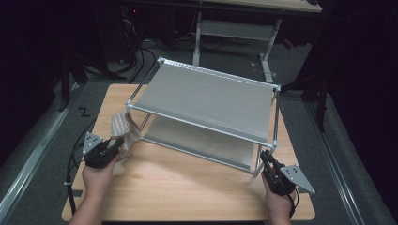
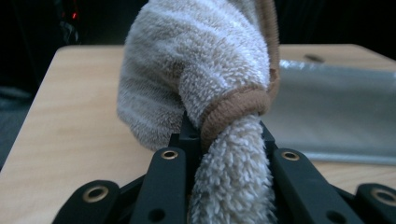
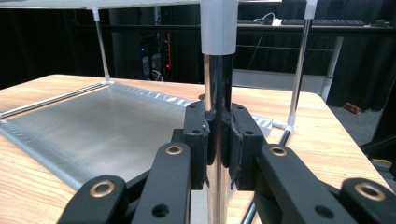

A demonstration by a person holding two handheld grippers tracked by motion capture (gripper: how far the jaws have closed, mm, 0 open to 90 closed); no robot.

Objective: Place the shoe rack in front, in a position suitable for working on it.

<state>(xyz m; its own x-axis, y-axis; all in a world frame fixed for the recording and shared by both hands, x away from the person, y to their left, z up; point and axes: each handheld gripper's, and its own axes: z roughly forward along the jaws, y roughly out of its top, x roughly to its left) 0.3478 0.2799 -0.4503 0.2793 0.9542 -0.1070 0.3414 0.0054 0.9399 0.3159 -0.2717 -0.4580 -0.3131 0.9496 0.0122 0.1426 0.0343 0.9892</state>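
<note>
A two-tier metal rack [image 1: 206,101] with grey fabric shelves stands on the wooden table [image 1: 187,187]. My right gripper [image 1: 266,158] is shut on the rack's front right chrome post [image 3: 217,93], its pads [image 3: 198,135] pressed against both sides of the tube. My left gripper [image 1: 117,142] is shut on a fluffy beige towel [image 1: 123,131] with a brown hem, at the rack's left end. In the left gripper view the towel [image 2: 196,74] bunches up above the jaws, a roll of it pinched between them, lifted off the table.
The rack's lower shelf [image 3: 93,126] lies low over the tabletop. Behind the table stand a white-legged desk [image 1: 234,28] and cables on the dark floor. Bare wood lies along the table's front edge between the person's two hands.
</note>
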